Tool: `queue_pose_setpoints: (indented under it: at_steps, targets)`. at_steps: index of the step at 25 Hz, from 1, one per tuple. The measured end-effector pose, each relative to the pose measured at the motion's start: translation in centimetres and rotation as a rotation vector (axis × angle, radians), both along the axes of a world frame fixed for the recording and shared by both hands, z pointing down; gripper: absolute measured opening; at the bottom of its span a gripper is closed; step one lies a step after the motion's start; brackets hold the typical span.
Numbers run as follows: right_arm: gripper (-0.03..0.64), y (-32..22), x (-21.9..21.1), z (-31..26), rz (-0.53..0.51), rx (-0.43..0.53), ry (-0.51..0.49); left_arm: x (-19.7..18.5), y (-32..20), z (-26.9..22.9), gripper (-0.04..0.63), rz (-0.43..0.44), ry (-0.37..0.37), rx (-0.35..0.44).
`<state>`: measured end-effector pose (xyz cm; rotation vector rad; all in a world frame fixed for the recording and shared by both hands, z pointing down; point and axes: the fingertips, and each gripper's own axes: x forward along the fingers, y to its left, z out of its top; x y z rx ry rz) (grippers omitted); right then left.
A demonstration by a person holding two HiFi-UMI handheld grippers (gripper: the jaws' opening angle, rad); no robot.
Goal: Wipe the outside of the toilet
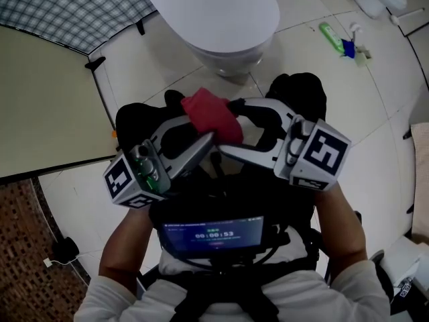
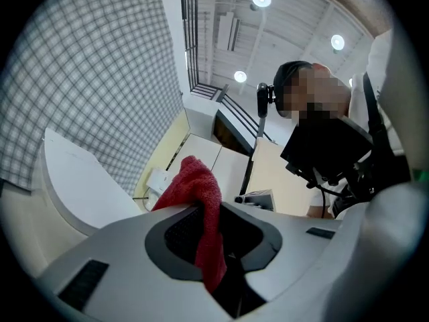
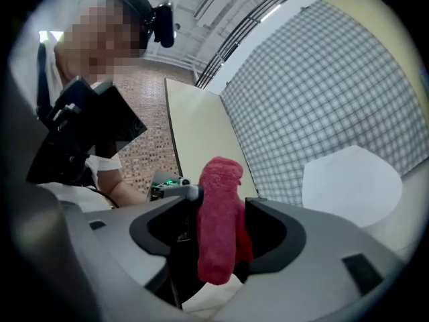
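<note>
left gripper (image 1: pixel 203 144) is clamped on a red cloth (image 1: pixel 211 113), held up between both tools. to the right, right gripper (image 1: pixel 230 127) has its jaws spread wide around that cloth without pressing it. the white toilet (image 1: pixel 221 19) stands just beyond, apart from the cloth.

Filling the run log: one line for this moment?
left gripper: shut on red cloth | right gripper: open around cloth | toilet: ahead, untouched
</note>
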<state>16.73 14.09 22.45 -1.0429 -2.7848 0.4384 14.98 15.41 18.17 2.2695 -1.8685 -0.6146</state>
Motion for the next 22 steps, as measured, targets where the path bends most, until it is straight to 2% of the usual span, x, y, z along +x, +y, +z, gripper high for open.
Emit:
queue_pose_setpoints:
  at_steps: [4, 5, 7, 11, 13, 15, 17, 20, 22]
  targets:
    - [0.271, 0.7, 0.5, 0.0, -0.063, -0.026, 0.025, -0.1, 0.1, -0.2, 0.067, 0.02, 0.079, 0.043]
    - [0.239, 1.0, 0.7, 0.1, -0.087, -0.027, 0.032, 0.0, 0.0, -0.3, 0.067, 0.029, 0.092, 0.051]
    - [0.094, 1.6, 1.1, 0.5, -0.121, -0.012, 0.037, 0.2, 0.1, -0.2, 0.074, 0.049, 0.111, 0.059]
    - [0.077, 1.9, 1.3, 0.8, -0.126, 0.022, 0.031, 0.2, 0.2, 0.1, 0.09, 0.05, 0.109, 0.051]
    - [0.075, 1.8, 1.3, 0.6, -0.121, 0.014, 0.02, -0.3, 0.3, 0.3, 0.143, 0.022, 0.107, 0.038]
    - [0.073, 2.0, 1.6, 0.2, -0.133, -0.001, -0.001, -0.5, 0.4, 0.8, 0.229, 0.021, 0.154, 0.021]
    - [0.071, 2.4, 2.0, -0.3, -0.16, -0.028, -0.018, -0.4, 0.6, 1.1, 0.298, 0.045, 0.214, 0.025]
    - [0.071, 3.1, 2.7, -0.9, -0.228, -0.077, -0.033, 0.2, 0.5, 0.7, 0.307, 0.113, 0.287, 0.06]
    - [0.072, 4.0, 3.3, -0.7, -0.289, -0.062, -0.029, 1.2, 0.1, 0.2, 0.304, 0.174, 0.284, 0.078]
